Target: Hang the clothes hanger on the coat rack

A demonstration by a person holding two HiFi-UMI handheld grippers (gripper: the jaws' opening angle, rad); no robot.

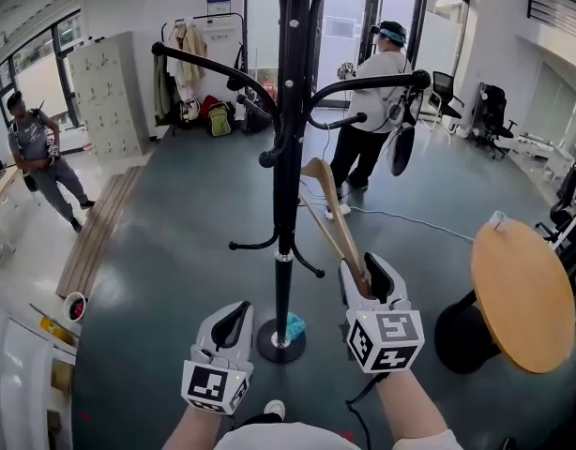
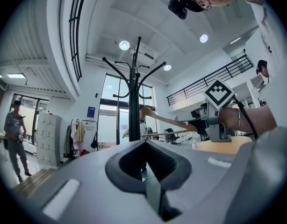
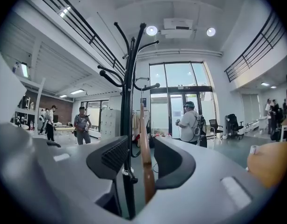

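Beside coat rack (image 1: 290,157), right hand-held gripper (image 1: 368,275) grasps upthrust hanger (image 1: 330,214); left hand-held gripper (image 1: 234,324) clenched.

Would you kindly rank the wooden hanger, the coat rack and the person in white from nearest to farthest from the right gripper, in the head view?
1. Wooden hanger: held in the right gripper, between its jaws.
2. Coat rack: just ahead, to its left.
3. Person in white: far back, near the glass doors.
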